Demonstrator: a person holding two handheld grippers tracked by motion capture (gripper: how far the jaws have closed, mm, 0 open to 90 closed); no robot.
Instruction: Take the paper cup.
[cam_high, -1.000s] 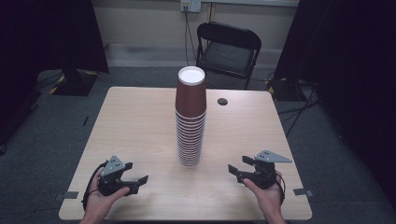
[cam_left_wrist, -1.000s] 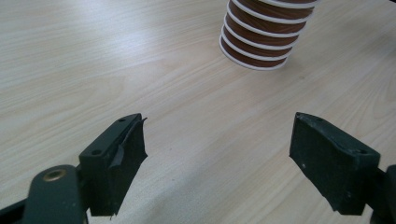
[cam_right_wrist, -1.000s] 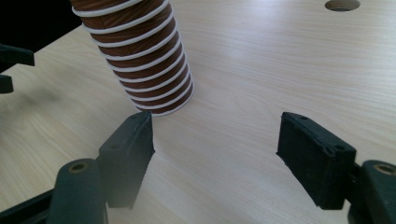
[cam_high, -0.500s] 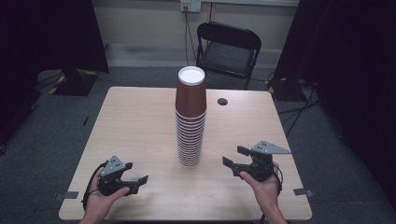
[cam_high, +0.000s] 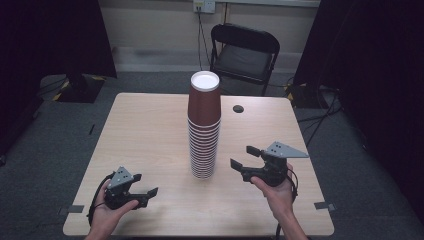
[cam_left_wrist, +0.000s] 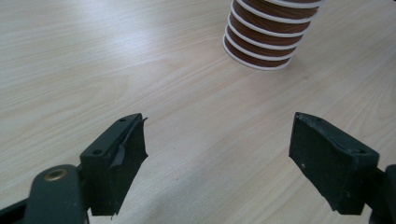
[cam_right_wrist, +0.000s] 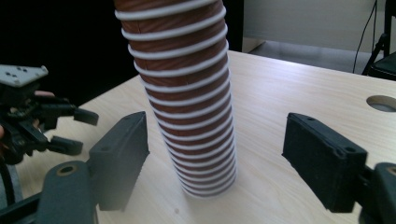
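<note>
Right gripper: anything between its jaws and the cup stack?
No. Bare table separates the open right gripper from the cup stack, in the high view.

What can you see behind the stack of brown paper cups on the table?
Behind the stack of cups stands a black folding chair against the wall, and a round hole lies in the table. The strip of tabletop directly behind the stack is hidden.

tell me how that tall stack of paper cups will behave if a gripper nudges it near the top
The stack of paper cups is tall on a narrow base, mouth down on the table, so a high nudge would probably tip it. It already seems to lean slightly in the right gripper view. The nested cups look light and thin-walled, so the stack would likely slide or dent under a hard squeeze.
</note>
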